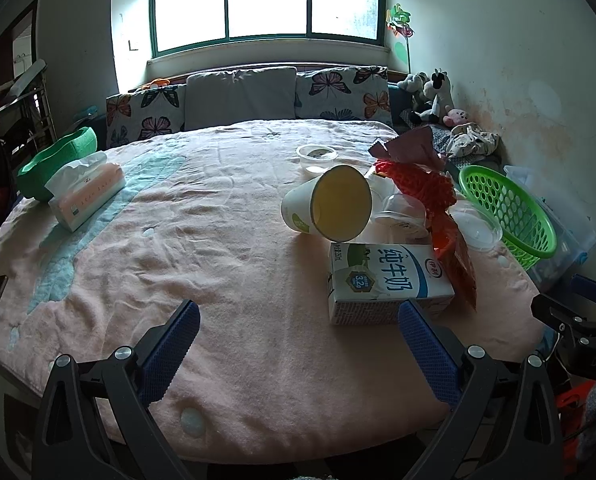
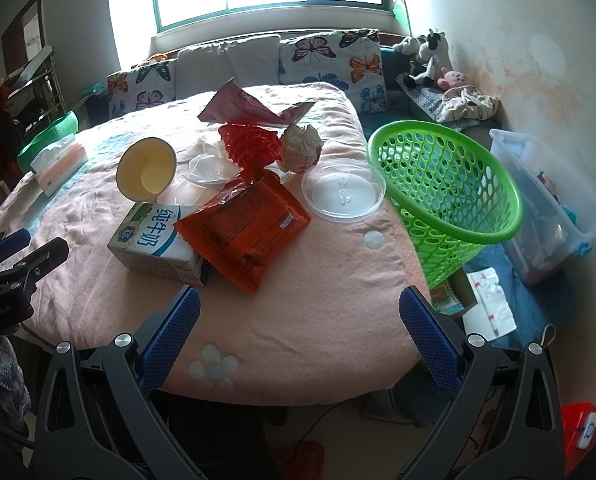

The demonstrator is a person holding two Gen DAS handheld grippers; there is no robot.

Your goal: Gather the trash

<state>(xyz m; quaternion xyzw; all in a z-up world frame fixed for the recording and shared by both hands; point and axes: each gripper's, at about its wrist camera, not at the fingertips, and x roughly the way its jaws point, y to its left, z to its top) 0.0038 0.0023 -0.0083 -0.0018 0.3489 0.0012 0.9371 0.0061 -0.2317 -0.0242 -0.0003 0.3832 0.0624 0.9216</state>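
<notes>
Pink fleece blanket (image 2: 317, 312) covers the table. Trash sits in one cluster, right of centre and toward the far side.

Count:
- one blue-and-white milk carton (image 2: 158, 242), lying flat at the near left of the cluster
- one white paper cup (image 2: 146, 170) on its side, mouth facing the cameras, just behind the carton
- one orange-red foil snack wrapper (image 2: 244, 232), its corner overlapping the carton
- one red foam fruit net (image 2: 248, 148)
- one dark pink torn packet (image 2: 242, 108), farthest back
- one crumpled white tissue ball (image 2: 301, 148)
- one flat clear plastic lid (image 2: 343, 194), touching the basket
- clear plastic cups (image 2: 206, 172) between paper cup and net, number hard to tell
- one clear lidded tub (image 1: 317, 156), far, apart from the pile

One green perforated plastic basket (image 2: 449, 196) stands tilted at the right table edge. One pink tissue box (image 1: 86, 194) and one green foam ring (image 1: 58, 160) sit far left.

Left gripper (image 1: 298, 344): jaws spread wide, holding nothing, right pad just beside the carton's near end. Right gripper (image 2: 298, 336): also spread wide and holding nothing, low over the near edge.

Open blanket lies left and near.
</notes>
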